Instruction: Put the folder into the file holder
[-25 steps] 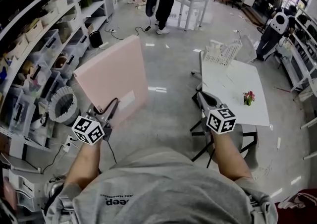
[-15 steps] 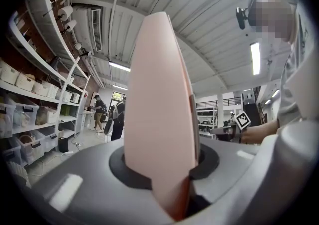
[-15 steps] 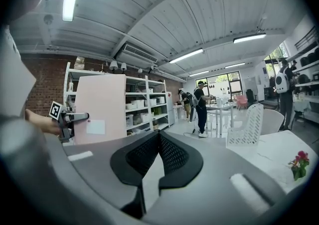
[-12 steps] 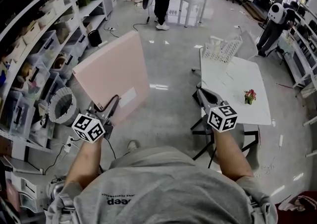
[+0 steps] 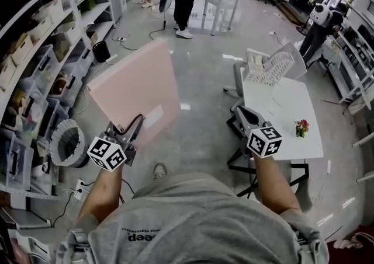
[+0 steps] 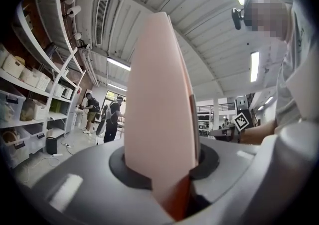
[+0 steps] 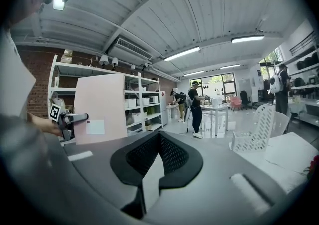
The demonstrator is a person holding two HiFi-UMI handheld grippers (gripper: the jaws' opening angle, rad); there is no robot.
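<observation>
Our left gripper (image 5: 131,133) clamps the folder (image 5: 137,90); our right gripper (image 5: 241,114) seems closed on nothing. We should carry it upright and line its edge with a file holder (image 5: 270,69) slot.

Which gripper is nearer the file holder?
Right. Right gripper sits by the table's edge, short of the file holder; left gripper, holding the pink folder, is farther left over the floor.

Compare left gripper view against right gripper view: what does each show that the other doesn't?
Left gripper view only: the folder edge-on, clamped in the left tongs. Right gripper view only: the white file holder on the table, the folder's label, the right tongs shut and empty. Both: the pink folder, the shelves, people standing at the back.
</observation>
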